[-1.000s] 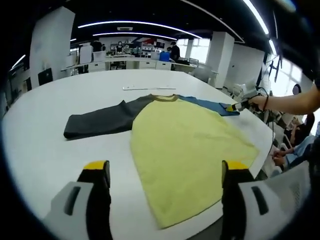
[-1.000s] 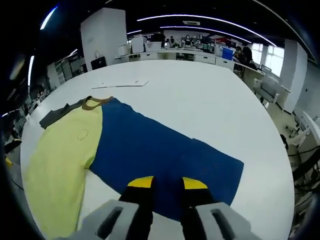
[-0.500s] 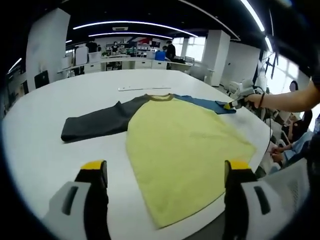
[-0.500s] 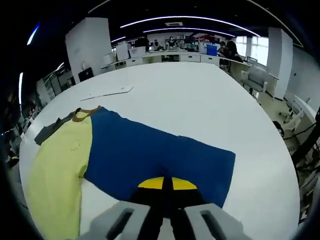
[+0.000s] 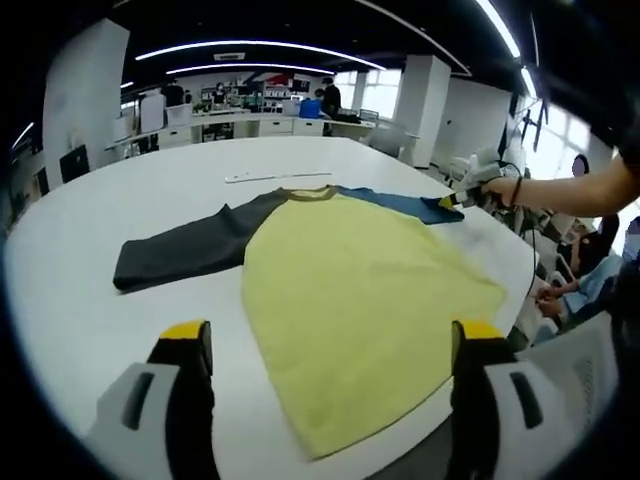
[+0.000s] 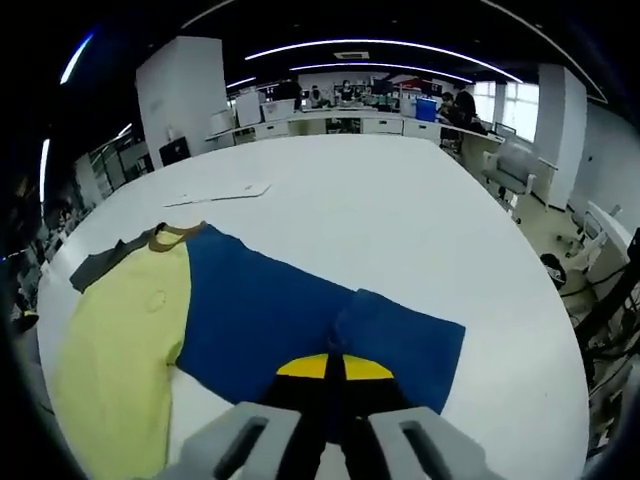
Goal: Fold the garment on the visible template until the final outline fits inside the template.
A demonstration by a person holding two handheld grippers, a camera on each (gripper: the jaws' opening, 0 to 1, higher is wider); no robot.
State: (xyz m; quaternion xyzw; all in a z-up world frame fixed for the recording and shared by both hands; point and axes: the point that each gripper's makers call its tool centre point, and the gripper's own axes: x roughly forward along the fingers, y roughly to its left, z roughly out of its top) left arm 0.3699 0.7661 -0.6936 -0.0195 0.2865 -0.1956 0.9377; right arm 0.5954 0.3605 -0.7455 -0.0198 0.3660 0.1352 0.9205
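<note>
Across the white table (image 5: 90,280) the garment (image 5: 360,290) lies flat; the right gripper (image 6: 333,366), jaws pinching the blue sleeve (image 6: 300,320), must carry it toward the yellow body, while the left gripper (image 5: 325,345) hovers spread before the hem.

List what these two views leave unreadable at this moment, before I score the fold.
- Template: no outline can be made out on the table in either view; the flat strip beyond the collar is too small to identify.
- Blue sleeve edge: in the right gripper view, the right gripper hides the cloth it pinches.
- Shirt hem: in the left gripper view, the near corner sits at the table edge between the left gripper's fingers.
</note>
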